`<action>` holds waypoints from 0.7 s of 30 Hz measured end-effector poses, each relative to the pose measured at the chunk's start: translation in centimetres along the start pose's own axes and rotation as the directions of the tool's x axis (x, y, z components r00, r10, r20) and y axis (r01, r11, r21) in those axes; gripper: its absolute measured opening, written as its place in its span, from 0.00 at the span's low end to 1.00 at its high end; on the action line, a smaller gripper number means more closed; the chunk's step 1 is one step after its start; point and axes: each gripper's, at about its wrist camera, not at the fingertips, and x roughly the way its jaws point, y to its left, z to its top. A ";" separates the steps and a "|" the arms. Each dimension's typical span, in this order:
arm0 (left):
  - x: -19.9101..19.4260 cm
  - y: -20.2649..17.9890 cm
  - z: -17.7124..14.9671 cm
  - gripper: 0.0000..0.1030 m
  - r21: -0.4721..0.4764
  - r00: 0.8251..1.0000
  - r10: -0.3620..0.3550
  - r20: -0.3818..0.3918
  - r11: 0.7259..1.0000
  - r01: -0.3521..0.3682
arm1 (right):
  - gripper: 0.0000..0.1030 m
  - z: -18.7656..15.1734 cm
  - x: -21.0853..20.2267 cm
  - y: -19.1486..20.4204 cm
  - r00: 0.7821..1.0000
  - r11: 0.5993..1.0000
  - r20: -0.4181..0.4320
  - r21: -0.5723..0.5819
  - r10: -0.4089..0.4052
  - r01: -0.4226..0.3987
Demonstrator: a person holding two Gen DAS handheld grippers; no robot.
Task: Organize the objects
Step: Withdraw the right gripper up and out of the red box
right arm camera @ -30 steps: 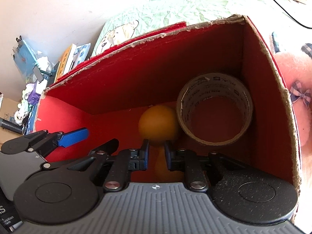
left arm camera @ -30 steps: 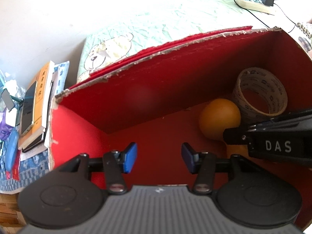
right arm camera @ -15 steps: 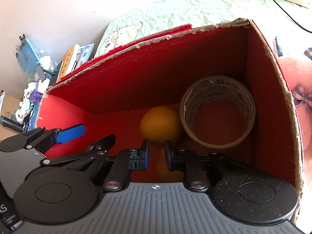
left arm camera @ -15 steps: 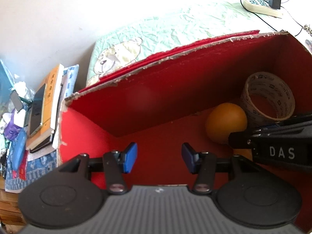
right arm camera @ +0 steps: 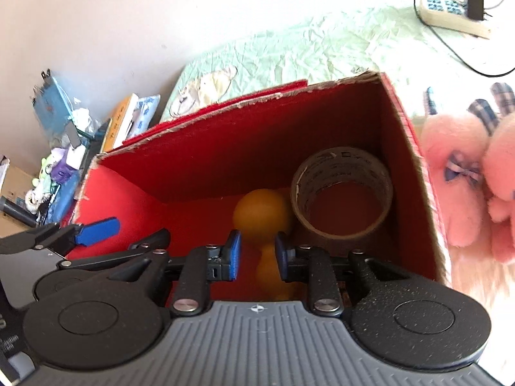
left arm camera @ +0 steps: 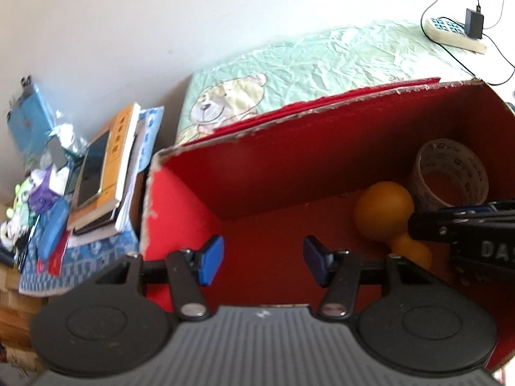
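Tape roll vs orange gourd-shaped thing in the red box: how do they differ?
The tape roll is a pale hollow ring with printed markings; the orange gourd-shaped thing is solid, plain and smooth. The roll sits in the red box by its right wall; the gourd shape is beside it, nearer the middle. Both rest on the box floor.

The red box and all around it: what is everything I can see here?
Red box: one, red inside, torn cardboard rim, on the bed.
Orange toy: one, orange, ball-headed with a narrow neck, on the box floor.
Tape roll: one, brownish, beside the toy in the box's corner.
Bed sheet: one, pale green with a bear print, behind the box.
Power strip: one, cream, with a black plug, far corner.
Plush toy: pink, right of the box.
Book pile: several, orange on top, left of the box.
Left claw: blue pads, opening, nothing between.
Right claw: blue pads, opening around the toy's neck.
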 end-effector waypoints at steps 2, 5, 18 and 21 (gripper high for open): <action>-1.3 -0.4 -0.4 0.60 -0.014 1.000 0.006 0.001 1.000 -0.006 | 0.24 -0.5 -1.0 -0.2 1.000 1.000 0.019 -0.011 0.006 -0.005; -2.5 -0.7 -0.5 0.68 -0.025 1.000 0.009 0.021 1.000 -0.008 | 0.24 -1.0 -1.9 0.1 0.999 0.999 0.047 -0.027 0.026 -0.025; -7.7 -0.8 -2.7 0.70 -0.068 0.997 0.052 0.059 0.997 -0.048 | 0.27 -3.4 -6.7 0.2 0.984 0.987 0.131 -0.115 0.124 -0.109; -8.7 -0.8 -3.4 0.70 -0.086 0.997 0.057 0.056 0.995 -0.052 | 0.28 -4.0 -7.5 0.0 0.979 0.984 0.142 -0.127 0.143 -0.125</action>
